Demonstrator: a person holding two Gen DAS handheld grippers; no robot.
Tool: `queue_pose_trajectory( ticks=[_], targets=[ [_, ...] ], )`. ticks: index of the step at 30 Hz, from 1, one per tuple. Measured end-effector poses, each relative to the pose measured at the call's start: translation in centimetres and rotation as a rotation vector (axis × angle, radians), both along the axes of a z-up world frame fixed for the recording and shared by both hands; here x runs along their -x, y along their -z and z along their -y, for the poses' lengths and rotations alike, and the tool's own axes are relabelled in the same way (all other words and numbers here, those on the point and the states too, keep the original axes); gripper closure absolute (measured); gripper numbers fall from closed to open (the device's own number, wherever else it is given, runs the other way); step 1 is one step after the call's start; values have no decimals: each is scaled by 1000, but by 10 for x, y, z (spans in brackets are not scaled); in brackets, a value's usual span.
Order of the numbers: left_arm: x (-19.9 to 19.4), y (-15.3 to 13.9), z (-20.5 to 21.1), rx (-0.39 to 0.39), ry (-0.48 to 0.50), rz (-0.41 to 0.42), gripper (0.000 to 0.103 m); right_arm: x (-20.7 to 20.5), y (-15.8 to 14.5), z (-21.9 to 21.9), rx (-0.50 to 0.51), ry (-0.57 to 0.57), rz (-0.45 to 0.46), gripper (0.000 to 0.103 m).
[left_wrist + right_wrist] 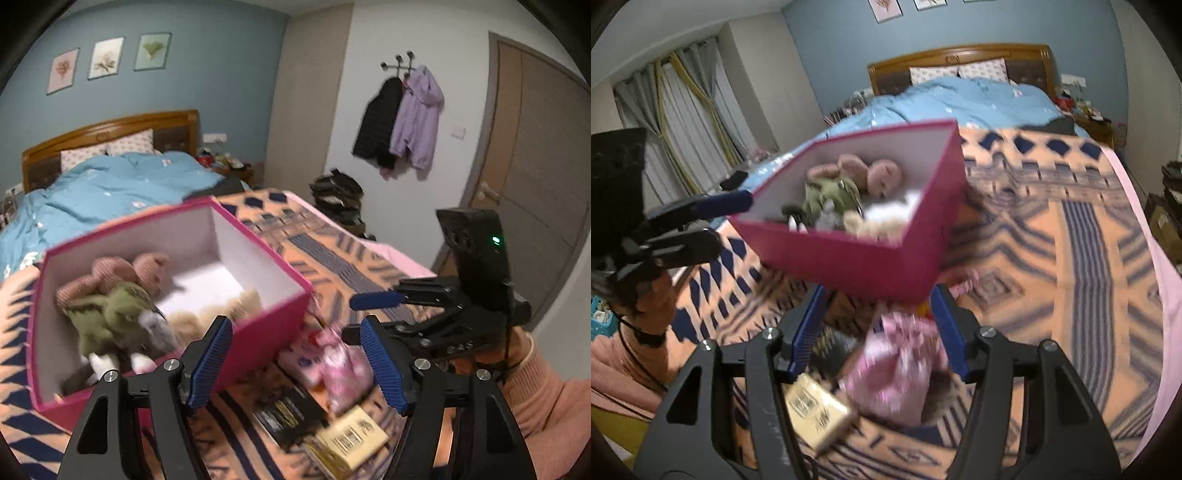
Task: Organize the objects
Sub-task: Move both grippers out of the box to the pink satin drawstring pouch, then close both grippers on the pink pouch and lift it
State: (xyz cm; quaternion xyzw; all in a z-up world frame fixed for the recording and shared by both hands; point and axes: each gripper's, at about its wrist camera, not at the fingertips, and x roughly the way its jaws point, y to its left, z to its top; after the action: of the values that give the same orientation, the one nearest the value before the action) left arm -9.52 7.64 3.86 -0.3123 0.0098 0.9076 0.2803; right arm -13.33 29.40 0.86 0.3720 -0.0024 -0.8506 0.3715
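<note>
We see the pink bag (897, 369) low in the right wrist frame, lying between the parted, empty pads of the right tool (881, 334), so that tool is nearer; the left tool (299, 365) is open too, holding nothing, the pink box (871, 262) just above.

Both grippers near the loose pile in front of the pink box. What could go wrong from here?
1. The pink pouch, black packet and beige box overlap, so the open right gripper may pinch two.
2. The pink box is close; the left gripper might knock it.
3. The soft blanket could bunch.
</note>
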Motion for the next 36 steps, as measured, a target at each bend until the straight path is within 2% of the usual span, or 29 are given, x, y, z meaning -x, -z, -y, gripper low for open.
queue_pose_trajectory(
  ticks=[7, 16, 20, 24, 36],
  targets=[
    [-7, 39, -16, -9, 23, 108, 30, 1, 33, -5, -23, 43, 60, 42],
    [-7, 64, -33, -8, 30, 194, 32, 11, 43, 0, 0, 37, 76, 42],
    [-1, 72, -36, -20, 32, 235, 33, 14, 47, -1, 5, 38, 85, 49],
    [1, 77, -40, -16, 40, 249, 34, 13, 50, -2, 14, 36, 89, 61],
    [1, 77, -50, 6, 61, 243, 35, -5, 29, -16, 63, 50, 32, 66]
  ],
)
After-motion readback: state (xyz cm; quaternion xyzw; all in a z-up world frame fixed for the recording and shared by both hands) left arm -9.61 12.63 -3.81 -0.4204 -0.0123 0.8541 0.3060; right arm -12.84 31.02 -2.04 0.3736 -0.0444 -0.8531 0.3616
